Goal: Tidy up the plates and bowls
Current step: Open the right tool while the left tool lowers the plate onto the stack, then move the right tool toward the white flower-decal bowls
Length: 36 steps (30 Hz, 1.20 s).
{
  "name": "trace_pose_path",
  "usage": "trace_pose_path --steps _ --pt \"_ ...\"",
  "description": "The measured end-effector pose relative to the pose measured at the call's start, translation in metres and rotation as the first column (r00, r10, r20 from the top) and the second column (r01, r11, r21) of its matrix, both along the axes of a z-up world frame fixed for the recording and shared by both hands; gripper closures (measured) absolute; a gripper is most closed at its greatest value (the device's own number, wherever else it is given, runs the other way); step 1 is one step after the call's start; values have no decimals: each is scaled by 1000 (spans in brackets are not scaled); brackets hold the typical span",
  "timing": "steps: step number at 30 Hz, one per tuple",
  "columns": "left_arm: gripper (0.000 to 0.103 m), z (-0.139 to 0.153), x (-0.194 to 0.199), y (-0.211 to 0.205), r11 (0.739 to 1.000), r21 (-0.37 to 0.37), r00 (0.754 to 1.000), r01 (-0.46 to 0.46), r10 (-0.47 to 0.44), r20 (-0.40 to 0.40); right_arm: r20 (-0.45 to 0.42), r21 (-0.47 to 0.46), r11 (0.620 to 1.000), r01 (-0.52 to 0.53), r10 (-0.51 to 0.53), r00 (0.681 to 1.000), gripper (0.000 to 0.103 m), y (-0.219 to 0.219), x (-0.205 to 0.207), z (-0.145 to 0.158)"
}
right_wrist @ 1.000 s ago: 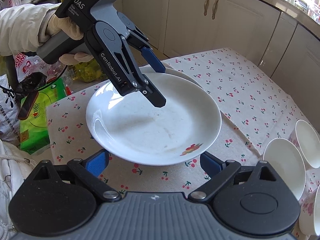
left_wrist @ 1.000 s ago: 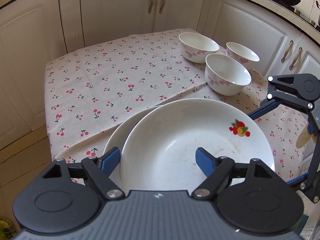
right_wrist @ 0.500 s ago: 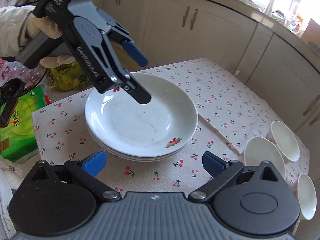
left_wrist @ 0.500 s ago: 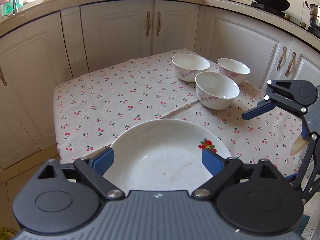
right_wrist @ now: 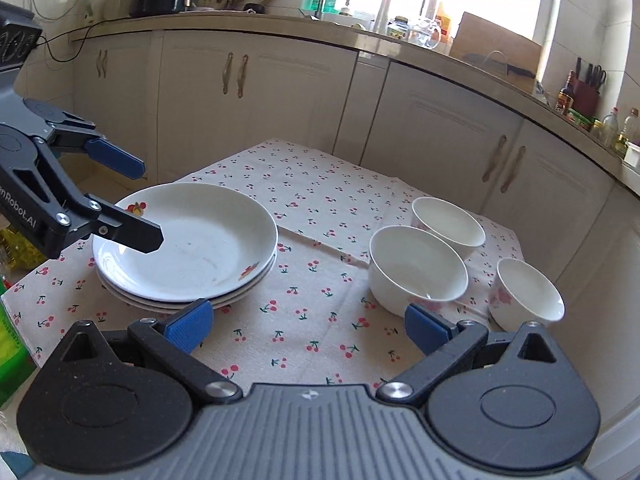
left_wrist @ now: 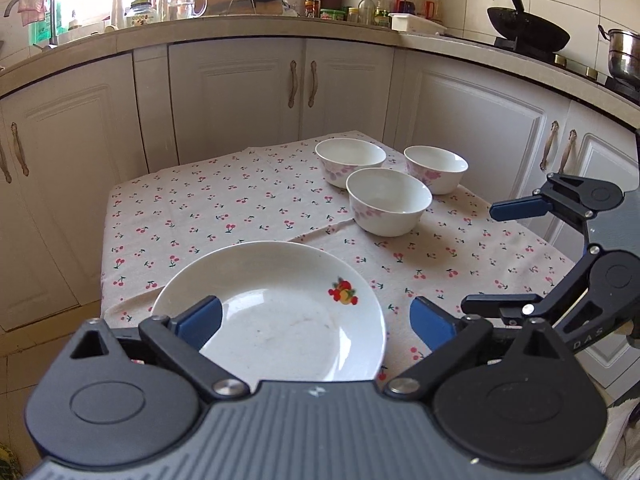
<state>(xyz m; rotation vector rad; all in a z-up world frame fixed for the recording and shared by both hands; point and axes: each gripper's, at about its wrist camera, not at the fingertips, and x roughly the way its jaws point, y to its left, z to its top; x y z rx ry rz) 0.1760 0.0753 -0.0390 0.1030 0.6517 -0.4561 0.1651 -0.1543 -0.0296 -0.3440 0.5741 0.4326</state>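
Cherry-print cloth covers the worktop (left_wrist: 240, 208); white plates sit stacked (right_wrist: 188, 248) at its near corner, three bowls (right_wrist: 418, 270) clustered apart. My left hand-held gripper (left_wrist: 316, 322) has just been opening, jaws wide above the top plate, holding nothing. My right hand-held gripper (right_wrist: 308, 326) gapes empty too

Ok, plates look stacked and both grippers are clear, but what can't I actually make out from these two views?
- Stack of plates: the left wrist view shows only the top plate, and its near edge is cut off by the left gripper; the right wrist view shows stacked rims, exact count unclear.
- Nearest bowl: the right gripper covers its base in the right wrist view.
- Hands holding the grippers: out of frame in both views.
- Tablecloth near edge: hidden by the gripper bodies.
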Motion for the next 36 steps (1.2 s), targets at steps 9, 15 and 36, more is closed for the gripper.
trace_pose_path --steps 9,15,36 --pt "1 -13 -15 -43 1000 -1 999 -26 26 -31 21 24 999 48 -48 999 0 -38 -15 -5" --pt "1 -25 -11 -69 999 -38 994 -14 9 -113 2 76 995 68 -68 998 0 -68 -18 -10" --pt "1 -43 27 -161 999 30 998 44 -45 37 -36 69 993 97 -94 995 0 -146 34 -18"
